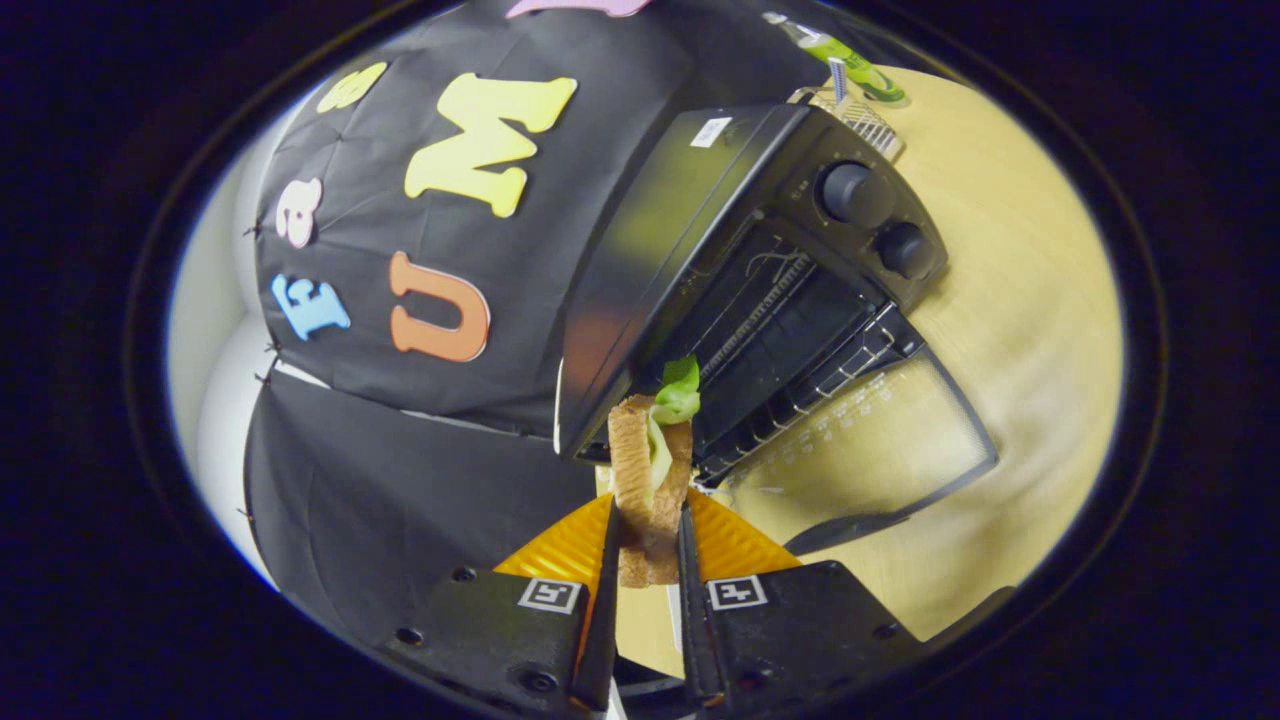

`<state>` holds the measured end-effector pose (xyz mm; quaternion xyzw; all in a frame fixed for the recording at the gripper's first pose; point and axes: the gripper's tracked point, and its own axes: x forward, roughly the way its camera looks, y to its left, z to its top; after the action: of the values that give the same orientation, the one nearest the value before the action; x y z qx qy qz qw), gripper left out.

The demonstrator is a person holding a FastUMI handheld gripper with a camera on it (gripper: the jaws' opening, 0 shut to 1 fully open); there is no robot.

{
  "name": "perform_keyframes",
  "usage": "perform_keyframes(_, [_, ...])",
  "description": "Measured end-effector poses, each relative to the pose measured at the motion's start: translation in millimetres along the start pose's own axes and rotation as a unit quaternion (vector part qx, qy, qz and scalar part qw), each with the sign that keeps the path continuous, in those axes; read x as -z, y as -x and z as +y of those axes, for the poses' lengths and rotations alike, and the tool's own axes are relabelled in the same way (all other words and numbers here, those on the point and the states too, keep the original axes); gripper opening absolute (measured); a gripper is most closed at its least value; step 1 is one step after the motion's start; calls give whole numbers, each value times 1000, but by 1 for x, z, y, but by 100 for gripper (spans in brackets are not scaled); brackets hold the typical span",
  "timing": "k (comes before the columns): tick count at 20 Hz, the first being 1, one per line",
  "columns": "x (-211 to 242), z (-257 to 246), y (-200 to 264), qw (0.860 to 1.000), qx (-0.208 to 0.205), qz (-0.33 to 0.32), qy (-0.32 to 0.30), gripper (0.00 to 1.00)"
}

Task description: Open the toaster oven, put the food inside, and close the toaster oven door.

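Observation:
My gripper is shut on a sandwich, two slices of toast with green lettuce sticking out at the far end. Both fingers press on its sides. Just beyond the sandwich stands the black toaster oven, tilted in the view, with its glass door folded down flat onto the wooden table. The wire rack inside the open cavity shows. Two round knobs sit on the oven's control panel. The lettuce tip is close to the oven's near front corner.
Behind the oven, on the table, stand a small wire holder and a green object. The black cloth wall hangs to the left of the oven. Bare table lies past the open door.

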<state>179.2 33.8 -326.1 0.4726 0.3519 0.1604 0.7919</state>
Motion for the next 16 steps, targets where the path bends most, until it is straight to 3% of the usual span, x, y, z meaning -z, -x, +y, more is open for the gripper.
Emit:
perform_keyframes(10, [-67,-35,-63,987,-35,-132,-83,32])
perform_keyframes(16, [-77,-42,-86,977,-36,-179,-113,32])
